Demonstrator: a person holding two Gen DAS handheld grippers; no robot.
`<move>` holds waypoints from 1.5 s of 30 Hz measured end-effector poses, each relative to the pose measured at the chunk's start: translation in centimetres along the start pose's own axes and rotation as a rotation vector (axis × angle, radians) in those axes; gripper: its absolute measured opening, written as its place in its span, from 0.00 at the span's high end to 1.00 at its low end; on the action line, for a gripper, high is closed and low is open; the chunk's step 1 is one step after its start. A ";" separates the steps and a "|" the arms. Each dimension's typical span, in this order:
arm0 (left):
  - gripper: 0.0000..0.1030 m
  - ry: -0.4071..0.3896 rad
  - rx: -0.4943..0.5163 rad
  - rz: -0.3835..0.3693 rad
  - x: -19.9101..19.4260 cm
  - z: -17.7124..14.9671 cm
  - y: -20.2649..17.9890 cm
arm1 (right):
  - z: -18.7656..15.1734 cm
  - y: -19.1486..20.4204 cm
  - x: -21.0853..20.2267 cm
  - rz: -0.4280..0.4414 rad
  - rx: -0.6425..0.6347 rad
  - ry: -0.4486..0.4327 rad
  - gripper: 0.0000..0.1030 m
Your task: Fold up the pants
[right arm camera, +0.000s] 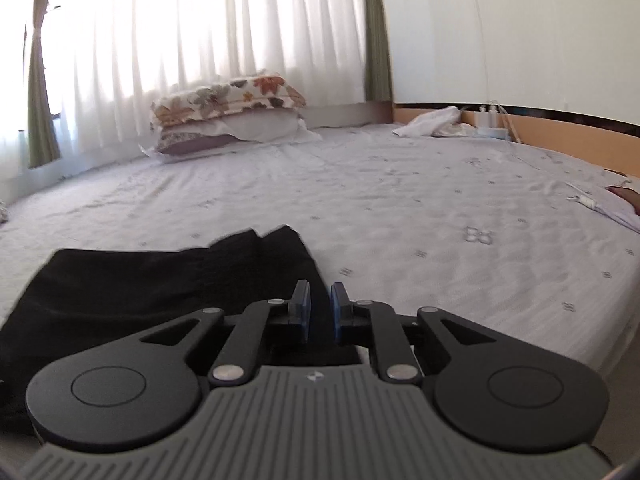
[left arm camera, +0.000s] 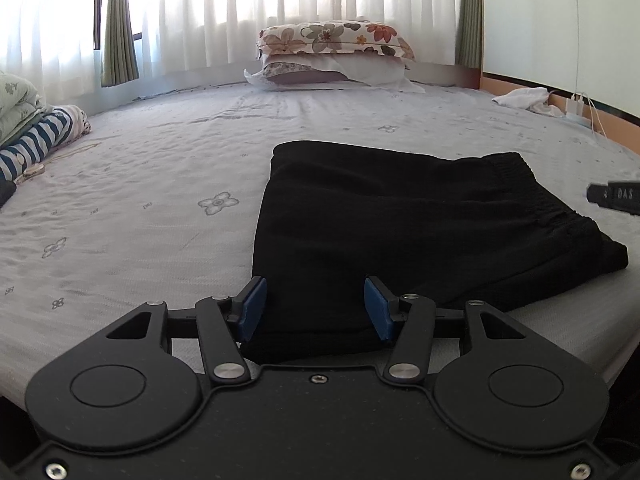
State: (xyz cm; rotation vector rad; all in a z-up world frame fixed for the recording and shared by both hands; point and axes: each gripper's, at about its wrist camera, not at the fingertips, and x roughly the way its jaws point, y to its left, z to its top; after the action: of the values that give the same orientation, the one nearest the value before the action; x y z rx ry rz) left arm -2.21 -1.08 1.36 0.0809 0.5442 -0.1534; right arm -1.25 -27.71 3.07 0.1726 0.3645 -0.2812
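Note:
Black pants (left arm camera: 400, 232) lie folded into a flat block on the bed's near side, elastic waistband on the right. My left gripper (left arm camera: 315, 304) is open, its blue pads either side of the pants' near edge. In the right wrist view the pants (right arm camera: 140, 288) lie at lower left. My right gripper (right arm camera: 320, 312) has its pads nearly together with dark cloth between them at the pants' right end. Its tip (left arm camera: 614, 196) shows at the right edge of the left wrist view.
The bed (left arm camera: 140, 200) has a pale flowered sheet. Stacked pillows (left arm camera: 332, 54) lie at the far side by the curtains. Folded bedding and striped clothes (left arm camera: 36, 136) lie at the left. A white cloth (right arm camera: 432, 120) and chargers lie by the wooden headboard.

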 end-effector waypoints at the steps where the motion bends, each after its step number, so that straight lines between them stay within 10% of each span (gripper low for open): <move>1: 0.50 0.000 0.005 0.004 0.0 0.0 -0.2 | 0.2 0.7 -0.1 0.047 -0.005 -0.009 0.71; 2: 0.50 0.000 0.006 0.007 0.0 -0.1 -0.2 | 0.4 1.7 0.0 0.105 -0.021 -0.014 0.55; 7: 0.50 0.011 0.002 0.011 0.0 0.0 -0.3 | -1.0 5.2 2.3 0.309 -0.081 0.071 0.49; 19: 0.47 0.023 0.036 -0.030 0.4 0.3 -1.2 | -4.2 7.3 2.5 0.028 -0.405 0.009 0.56; 26: 0.46 0.024 0.037 -0.027 0.4 0.3 -1.3 | -3.9 6.8 2.3 0.055 -0.377 0.010 0.54; 29: 0.44 0.037 0.037 -0.029 0.2 0.6 -1.2 | -2.9 5.8 1.1 0.145 -0.298 0.025 0.34; 45: 0.01 0.197 -0.016 -0.018 -2.0 -0.9 -1.1 | -4.4 2.4 -6.1 0.093 -0.183 0.176 0.12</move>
State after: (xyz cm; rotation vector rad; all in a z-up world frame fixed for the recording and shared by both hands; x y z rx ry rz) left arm -4.53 -1.81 1.53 0.0762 0.7428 -0.1596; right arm -7.43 -23.03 1.56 0.0338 0.5531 -0.1396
